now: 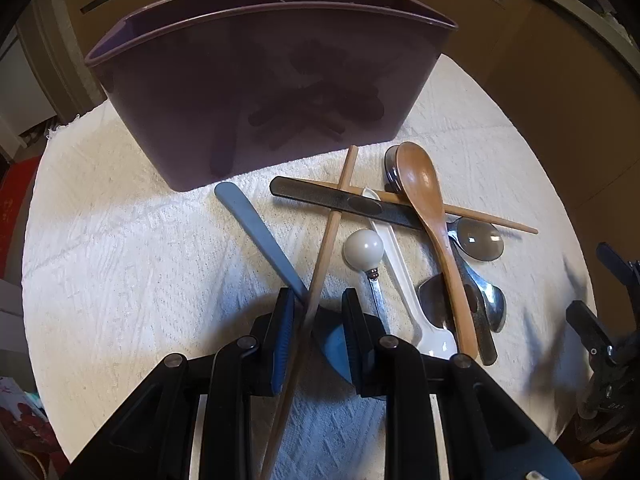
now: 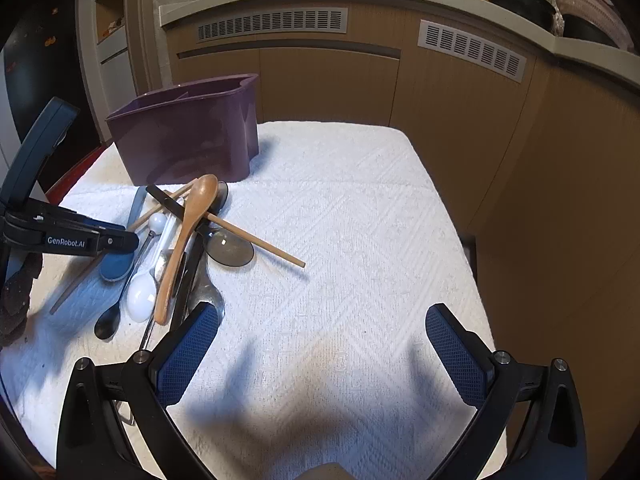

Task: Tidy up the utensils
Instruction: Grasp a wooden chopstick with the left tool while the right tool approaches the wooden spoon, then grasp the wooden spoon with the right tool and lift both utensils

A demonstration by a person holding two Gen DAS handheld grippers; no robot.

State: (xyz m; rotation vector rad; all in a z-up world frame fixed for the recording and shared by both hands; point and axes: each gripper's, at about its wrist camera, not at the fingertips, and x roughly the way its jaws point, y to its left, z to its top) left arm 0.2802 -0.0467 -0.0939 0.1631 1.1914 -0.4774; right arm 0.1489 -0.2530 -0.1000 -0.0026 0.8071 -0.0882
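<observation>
Left gripper [image 1: 316,312] open astride chopstick [image 1: 326,240] over blue spoon [image 1: 256,224], near pile before caddy [image 1: 256,92]. Chopstick light, stiff, thin, rolls: pinch mid-shaft. Right gripper [image 2: 320,344] open, empty, over bench [image 2: 360,208].

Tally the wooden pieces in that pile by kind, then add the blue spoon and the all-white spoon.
Wooden chopsticks: 2
Wooden spoon: 1
Blue spoon: 1
White spoon: 1
Total: 5
</observation>
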